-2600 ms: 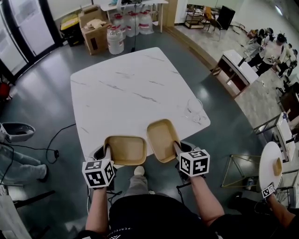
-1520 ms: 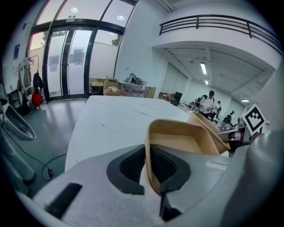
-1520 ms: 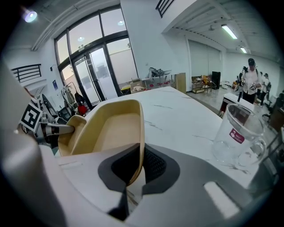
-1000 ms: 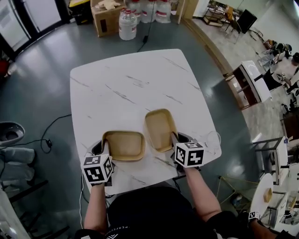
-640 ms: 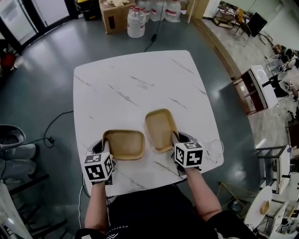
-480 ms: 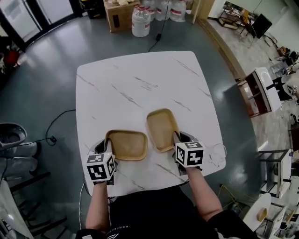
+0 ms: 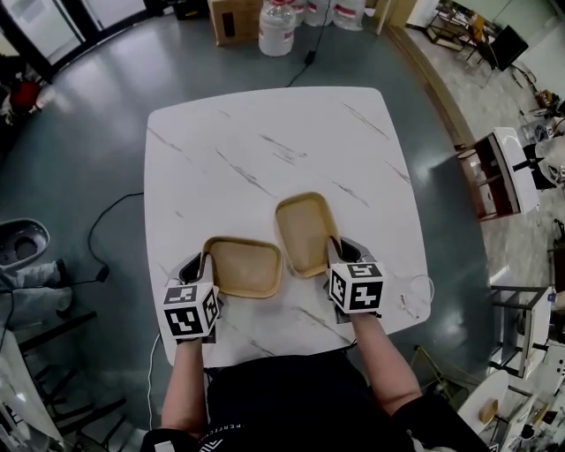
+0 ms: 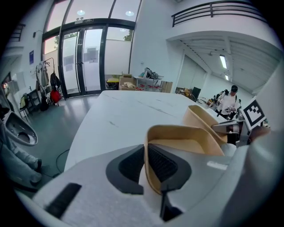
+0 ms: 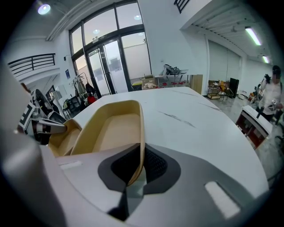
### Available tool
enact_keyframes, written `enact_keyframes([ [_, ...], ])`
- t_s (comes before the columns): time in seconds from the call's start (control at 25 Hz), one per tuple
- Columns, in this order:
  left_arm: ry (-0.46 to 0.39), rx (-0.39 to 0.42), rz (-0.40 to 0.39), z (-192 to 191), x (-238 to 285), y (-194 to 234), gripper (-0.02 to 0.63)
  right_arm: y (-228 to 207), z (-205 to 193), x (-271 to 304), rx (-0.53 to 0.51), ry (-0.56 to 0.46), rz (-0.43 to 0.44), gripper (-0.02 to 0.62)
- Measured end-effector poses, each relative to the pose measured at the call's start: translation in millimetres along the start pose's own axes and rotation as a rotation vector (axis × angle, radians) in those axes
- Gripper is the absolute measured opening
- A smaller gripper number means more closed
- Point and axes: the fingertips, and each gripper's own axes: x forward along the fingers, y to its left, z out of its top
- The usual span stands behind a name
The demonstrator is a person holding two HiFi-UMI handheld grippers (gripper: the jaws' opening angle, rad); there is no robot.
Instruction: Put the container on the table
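Clamping down on both sides: the left gripper (image 7: 204, 262) bites the rim of a tan container (image 7: 244, 266), and the right gripper (image 7: 340, 249) bites a second tan container (image 7: 304, 233). Both containers are side by side over the near half of the marble table (image 7: 265, 141).

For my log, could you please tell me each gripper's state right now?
Left gripper: shut on the rim of the left container.
Right gripper: shut on the rim of the right container.

A water jug (image 7: 276, 33) stands beside a cardboard box (image 7: 231, 19) on the grey floor (image 7: 79, 150).
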Motion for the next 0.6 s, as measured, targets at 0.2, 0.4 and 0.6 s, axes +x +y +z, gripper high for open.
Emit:
enact_keyframes([
  [0.2,-0.035,-0.017,-0.008,6.8,-1.2,0.2,0.083,4.7,3.7,-1.4,-0.008,-0.023,0.017,0.06],
  [0.4,-0.022,0.004,-0.018,3.3,-1.1,-3.0,0.083,4.8,6.5,-5.8,-0.022,-0.042,0.012,0.066],
  [0.6,-0.034,0.05,-0.012,5.3,-7.5,-6.0,0.083,6.1,10.1,-17.9,-0.089,-0.068,-0.019,0.067],
])
